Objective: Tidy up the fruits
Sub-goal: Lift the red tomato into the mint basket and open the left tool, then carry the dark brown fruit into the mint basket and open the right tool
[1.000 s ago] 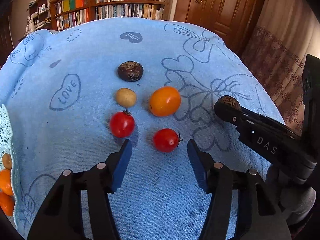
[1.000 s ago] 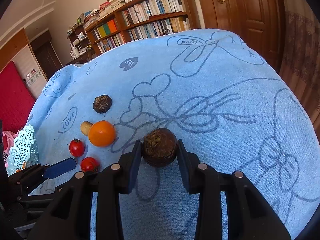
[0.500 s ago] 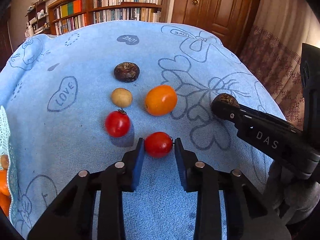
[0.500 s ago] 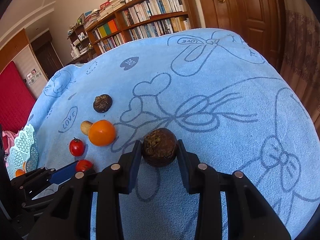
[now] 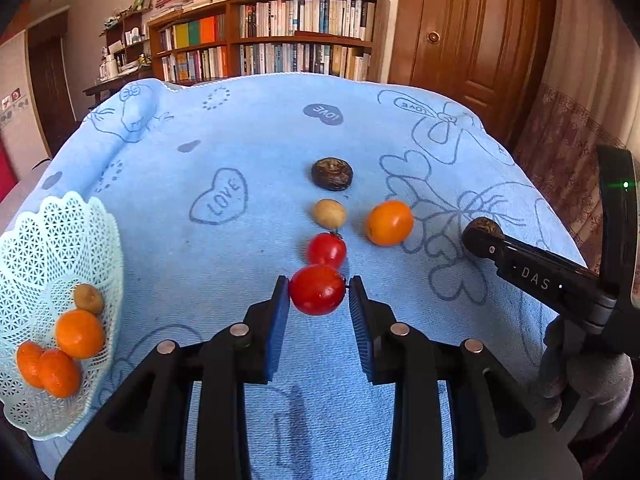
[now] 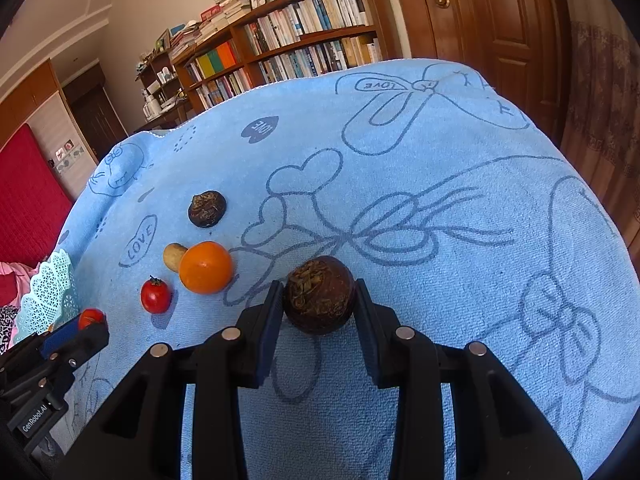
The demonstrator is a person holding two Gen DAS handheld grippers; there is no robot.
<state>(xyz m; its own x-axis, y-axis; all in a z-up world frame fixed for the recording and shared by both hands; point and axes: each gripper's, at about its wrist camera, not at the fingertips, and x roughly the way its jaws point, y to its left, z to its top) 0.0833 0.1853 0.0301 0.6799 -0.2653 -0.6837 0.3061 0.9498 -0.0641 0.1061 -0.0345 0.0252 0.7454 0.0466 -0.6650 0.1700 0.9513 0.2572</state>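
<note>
My left gripper (image 5: 319, 296) is shut on a red tomato (image 5: 317, 289), held just above the blue towel (image 5: 224, 264). Behind it lie a second red tomato (image 5: 327, 250), a small tan fruit (image 5: 329, 213), an orange (image 5: 389, 222) and a dark brown fruit (image 5: 332, 174). My right gripper (image 6: 318, 300) is shut on another dark brown round fruit (image 6: 319, 294). From the right wrist view the left gripper (image 6: 70, 330) shows at the lower left with its tomato (image 6: 91, 317). A white lattice basket (image 5: 44, 248) at the left holds several oranges and a tan fruit.
The towel (image 6: 440, 200) covers a table whose edges drop off at the right and far side. A bookshelf (image 5: 280, 48) and a wooden door (image 5: 468, 32) stand behind. A red panel (image 6: 28, 200) is at the far left of the right wrist view.
My left gripper closed on the near red tomato, then lifted it and pulled back to the left, bringing the basket into view. The right gripper held still with its brown fruit.
</note>
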